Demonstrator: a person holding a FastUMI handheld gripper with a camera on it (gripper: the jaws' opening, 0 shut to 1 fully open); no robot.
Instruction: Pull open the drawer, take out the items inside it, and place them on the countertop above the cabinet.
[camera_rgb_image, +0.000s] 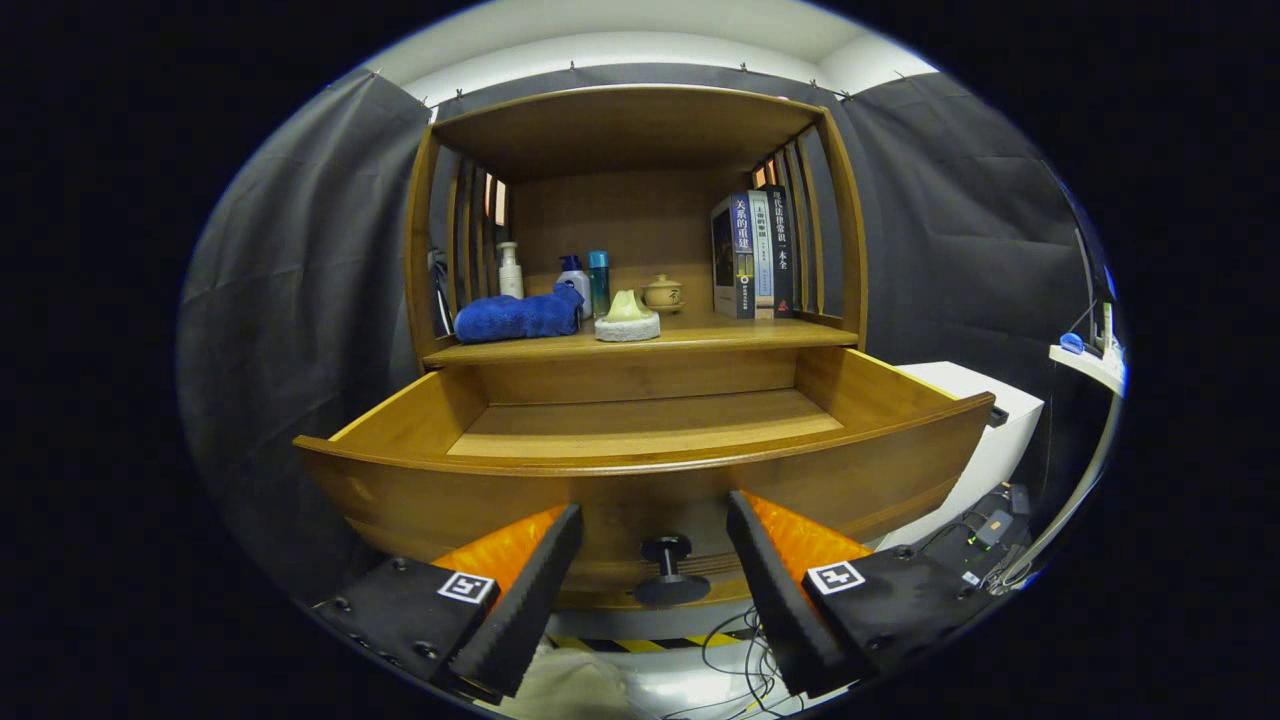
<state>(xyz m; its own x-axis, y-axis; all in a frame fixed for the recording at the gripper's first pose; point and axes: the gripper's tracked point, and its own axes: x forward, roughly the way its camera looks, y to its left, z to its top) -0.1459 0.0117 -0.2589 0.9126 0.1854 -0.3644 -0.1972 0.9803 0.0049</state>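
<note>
The wooden drawer (640, 480) stands pulled out from the cabinet toward me, and its visible floor is bare wood. Its dark knob (668, 568) sits on the front panel, between my fingers but apart from both. My gripper (655, 525) is open, with nothing held, fingertips just in front of the drawer's front panel. On the countertop (760, 335) above the drawer lie a folded blue towel (518, 316) and a pale cone-shaped item on a round grey base (628, 318).
At the back of the countertop stand a white pump bottle (510, 270), a blue-capped bottle (573, 280), a teal bottle (599, 282), a small lidded pot (663, 292) and upright books (752, 255). A white box (985, 430) sits right of the drawer. Cables (730, 640) lie on the floor below.
</note>
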